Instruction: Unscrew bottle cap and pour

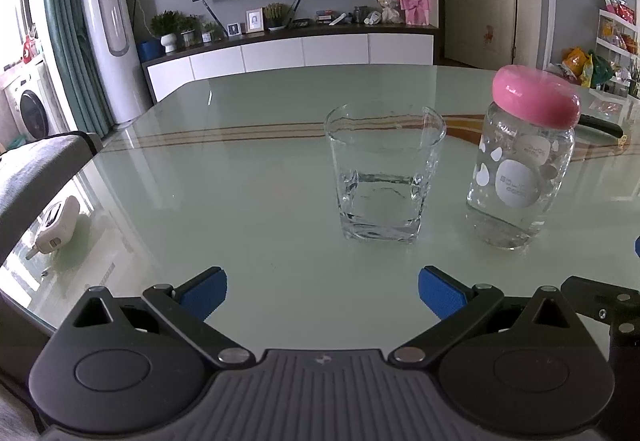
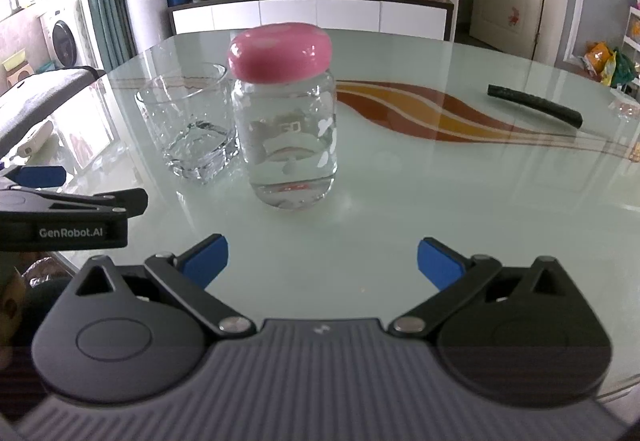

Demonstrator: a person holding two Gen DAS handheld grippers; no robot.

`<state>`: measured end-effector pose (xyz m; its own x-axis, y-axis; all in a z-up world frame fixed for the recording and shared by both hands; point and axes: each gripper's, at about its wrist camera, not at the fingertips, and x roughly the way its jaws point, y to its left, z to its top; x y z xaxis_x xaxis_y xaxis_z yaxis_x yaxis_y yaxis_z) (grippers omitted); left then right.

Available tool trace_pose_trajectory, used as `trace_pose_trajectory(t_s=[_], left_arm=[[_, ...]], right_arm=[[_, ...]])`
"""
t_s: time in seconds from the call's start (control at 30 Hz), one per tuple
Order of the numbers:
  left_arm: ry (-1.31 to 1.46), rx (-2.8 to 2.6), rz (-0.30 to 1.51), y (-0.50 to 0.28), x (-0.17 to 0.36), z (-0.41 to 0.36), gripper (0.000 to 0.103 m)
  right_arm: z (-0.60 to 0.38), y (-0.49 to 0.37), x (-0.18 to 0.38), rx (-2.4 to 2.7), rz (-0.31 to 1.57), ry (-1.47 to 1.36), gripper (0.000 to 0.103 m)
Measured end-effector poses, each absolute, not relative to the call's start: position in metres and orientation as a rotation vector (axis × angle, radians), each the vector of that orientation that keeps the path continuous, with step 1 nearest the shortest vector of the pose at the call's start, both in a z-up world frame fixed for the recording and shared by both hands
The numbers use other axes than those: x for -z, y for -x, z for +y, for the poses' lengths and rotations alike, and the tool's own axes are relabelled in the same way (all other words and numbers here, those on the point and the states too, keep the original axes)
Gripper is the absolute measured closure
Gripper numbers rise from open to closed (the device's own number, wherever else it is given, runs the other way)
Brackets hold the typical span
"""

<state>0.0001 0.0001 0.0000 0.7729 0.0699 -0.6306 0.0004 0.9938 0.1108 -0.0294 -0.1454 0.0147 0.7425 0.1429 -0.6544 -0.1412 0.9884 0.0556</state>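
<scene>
Nearest the person, over the near edge of the glass-topped table (image 1: 248, 177), both tools hang with nothing between their blue pads. The left gripper (image 1: 322, 295) has its jaws spread wide, the bare table surface showing through the gap. The right gripper (image 2: 322, 261) stands the same way, jaws fully apart and empty; it is just beside the left one, whose black side and one blue pad show at the left rim of the right wrist view.

Past the jaws, toward the middle of the table, stands the bottle (image 2: 289, 145), upright, clear glass with white printed shapes, and the pink cap (image 2: 280, 53) sits on its neck. It seems to hold clear liquid, though through the glass the level is hard to judge. Just beside it, on its left, stands a square-based glass (image 1: 382, 177) with a little clear liquid at the bottom; in the right wrist view the two look close enough to touch, in the left wrist view a gap shows between them.

Further off, near the table's right edge, lies a dark stick-shaped object (image 2: 534, 105). A white device (image 1: 56, 225) rests by the left edge.
</scene>
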Motion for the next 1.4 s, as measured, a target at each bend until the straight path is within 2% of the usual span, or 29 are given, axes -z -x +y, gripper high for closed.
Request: trace_pose_trajectory(t_s=[0.4,1.13,1.23,1.4], left_arm=[[-0.113,-0.036,0.698,-0.001,-0.001,0.003,0.000],[-0.085,-0.025,0.719,0.000,-0.004,0.013,0.000],[-0.080,-0.023,0.721,0.001,-0.006,0.018,0.000],[-0.075,-0.020,0.723,0.001,-0.007,0.019,0.000]], right_arm=[[-0.136,0.030,0.004,-0.161,0.706,-0.006,0.000],[-0.104,0.090,0.051,-0.164,0.688,-0.016,0.000],[-0.137,0.040,0.002,-0.180,0.718,-0.025,0.000],[-0.138,0.034,0.003,-0.178,0.716,-0.019,0.000]])
